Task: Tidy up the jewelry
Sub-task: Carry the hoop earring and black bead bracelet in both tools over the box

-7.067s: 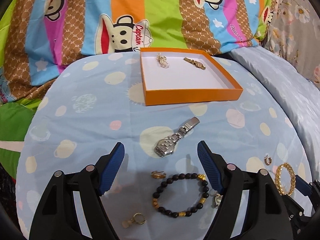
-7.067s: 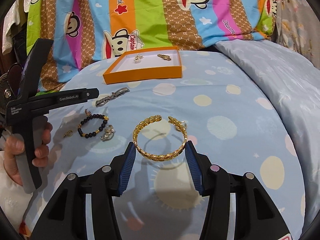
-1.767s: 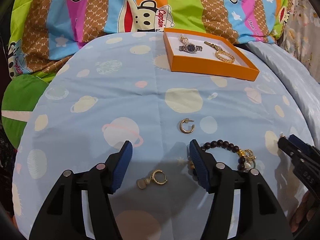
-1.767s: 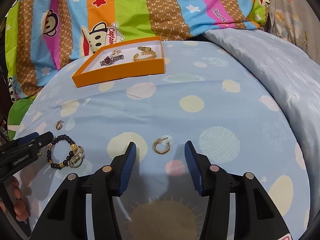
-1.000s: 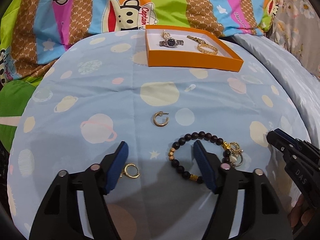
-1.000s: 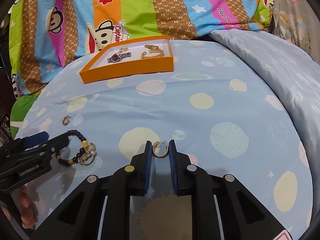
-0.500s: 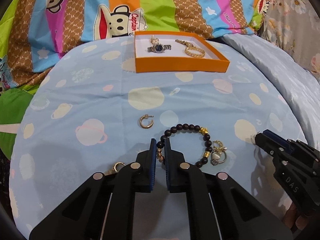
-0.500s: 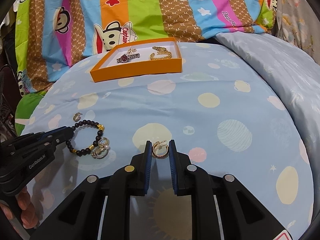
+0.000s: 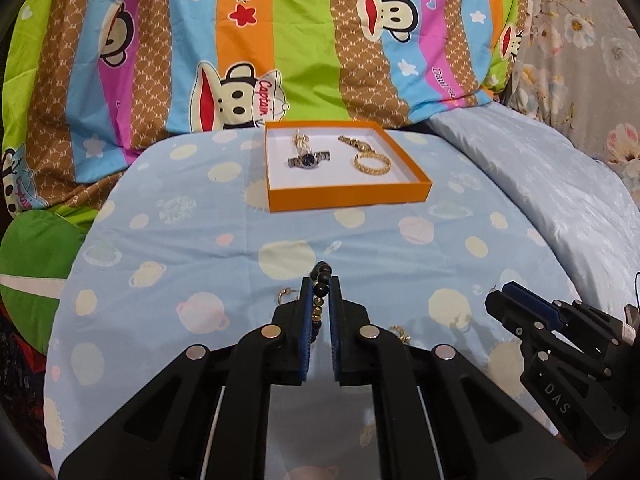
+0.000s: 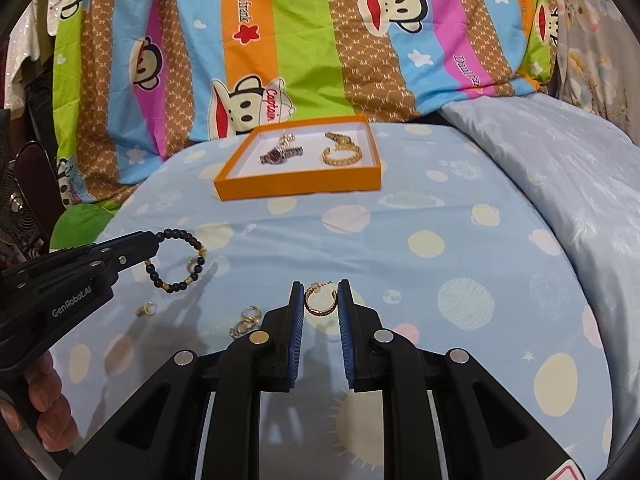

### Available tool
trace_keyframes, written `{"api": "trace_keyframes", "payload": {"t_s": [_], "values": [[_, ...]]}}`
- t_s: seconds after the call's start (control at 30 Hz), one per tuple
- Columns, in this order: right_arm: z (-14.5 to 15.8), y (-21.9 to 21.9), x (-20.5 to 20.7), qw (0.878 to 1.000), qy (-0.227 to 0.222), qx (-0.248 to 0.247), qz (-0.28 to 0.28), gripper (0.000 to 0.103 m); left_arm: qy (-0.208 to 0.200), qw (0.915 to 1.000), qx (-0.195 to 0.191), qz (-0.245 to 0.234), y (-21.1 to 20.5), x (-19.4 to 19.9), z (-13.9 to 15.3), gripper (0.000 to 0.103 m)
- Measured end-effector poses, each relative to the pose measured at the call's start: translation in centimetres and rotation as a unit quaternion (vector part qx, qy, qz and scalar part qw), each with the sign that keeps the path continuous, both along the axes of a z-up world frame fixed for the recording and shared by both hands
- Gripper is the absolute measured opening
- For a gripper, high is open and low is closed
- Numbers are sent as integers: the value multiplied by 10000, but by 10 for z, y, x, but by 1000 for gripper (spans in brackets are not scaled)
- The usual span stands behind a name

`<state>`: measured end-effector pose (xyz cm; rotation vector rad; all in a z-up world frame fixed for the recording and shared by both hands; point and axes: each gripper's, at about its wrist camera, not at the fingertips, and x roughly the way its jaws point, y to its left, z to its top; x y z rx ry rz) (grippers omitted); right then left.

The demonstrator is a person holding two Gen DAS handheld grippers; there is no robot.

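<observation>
Right wrist view: right gripper (image 10: 321,300) is pinching a gold hoop earring (image 10: 320,301) by its edges, risking it twisting out. At 9 o'clock the left gripper (image 10: 150,245), jaws just closed, is clenching the beaded bracelet (image 10: 180,258), which is dangling and could swing or slip. Orange tray (image 10: 298,188) is sitting well apart at 12 o'clock, so both loads are facing a long carry.

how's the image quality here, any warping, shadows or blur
Left wrist view: fisheye bends the round blue planet-print sheet, corners vignette black, all reasonably sharp. Right wrist view: same curvature, soft shadows under the gold hoop earring and black bead bracelet, no glare.
</observation>
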<state>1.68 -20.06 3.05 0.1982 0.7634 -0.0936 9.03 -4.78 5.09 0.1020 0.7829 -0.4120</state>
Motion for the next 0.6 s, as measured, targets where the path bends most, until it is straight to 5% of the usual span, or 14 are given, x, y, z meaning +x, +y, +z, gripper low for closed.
{"api": "trace_keyframes", "payload": {"t_s": [0.6], "values": [[18, -3, 17, 9998, -192, 2, 101, 16, -344, 9994, -55, 25, -9, 25, 28, 7]]}}
